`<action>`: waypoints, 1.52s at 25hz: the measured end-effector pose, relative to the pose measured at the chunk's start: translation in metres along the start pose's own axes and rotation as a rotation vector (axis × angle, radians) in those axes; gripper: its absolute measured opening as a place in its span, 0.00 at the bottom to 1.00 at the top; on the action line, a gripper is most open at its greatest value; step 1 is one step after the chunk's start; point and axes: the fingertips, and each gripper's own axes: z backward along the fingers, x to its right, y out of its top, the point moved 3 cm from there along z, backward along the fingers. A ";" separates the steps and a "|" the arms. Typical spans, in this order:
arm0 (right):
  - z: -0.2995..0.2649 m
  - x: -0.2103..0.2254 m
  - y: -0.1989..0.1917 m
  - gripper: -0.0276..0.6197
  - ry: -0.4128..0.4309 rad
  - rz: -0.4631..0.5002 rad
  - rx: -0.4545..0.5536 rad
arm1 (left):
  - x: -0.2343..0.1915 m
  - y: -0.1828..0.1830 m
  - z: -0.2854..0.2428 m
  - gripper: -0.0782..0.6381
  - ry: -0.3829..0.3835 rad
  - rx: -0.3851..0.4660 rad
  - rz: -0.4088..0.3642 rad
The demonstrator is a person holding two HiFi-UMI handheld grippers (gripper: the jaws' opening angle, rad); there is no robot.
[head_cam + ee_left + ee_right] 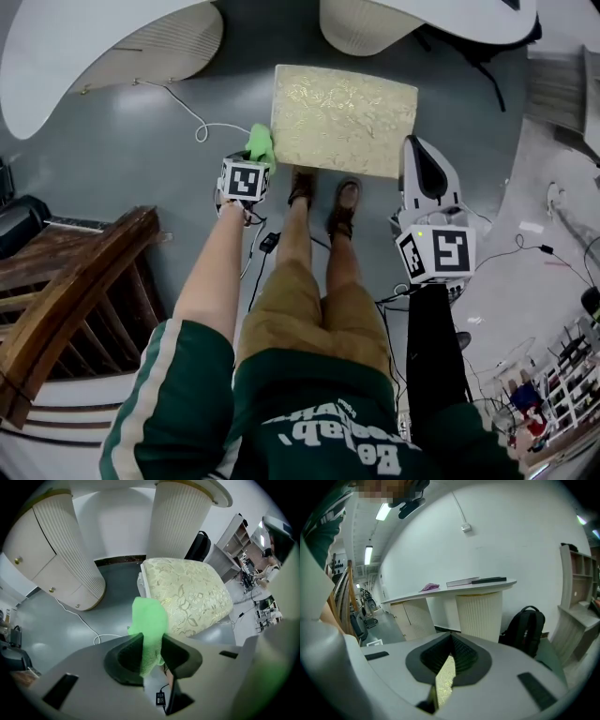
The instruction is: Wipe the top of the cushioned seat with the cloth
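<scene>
Cloth [150,618]: green, pinched between the fingers [180,656] of the left gripper; its top part stands out past the tips.
Left gripper [152,645]: closed on the cloth, near the left front corner of the seat.
Seat [344,117]: on the floor [141,141], just in front of the person's shoes [302,186].
Right gripper [450,641]: tips together with only a narrow slit below, holding nothing, beside the right edge of the seat.
</scene>
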 end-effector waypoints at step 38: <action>0.158 0.028 0.225 0.05 -0.065 0.128 0.311 | 0.175 0.248 0.469 0.27 -0.057 1.070 -0.103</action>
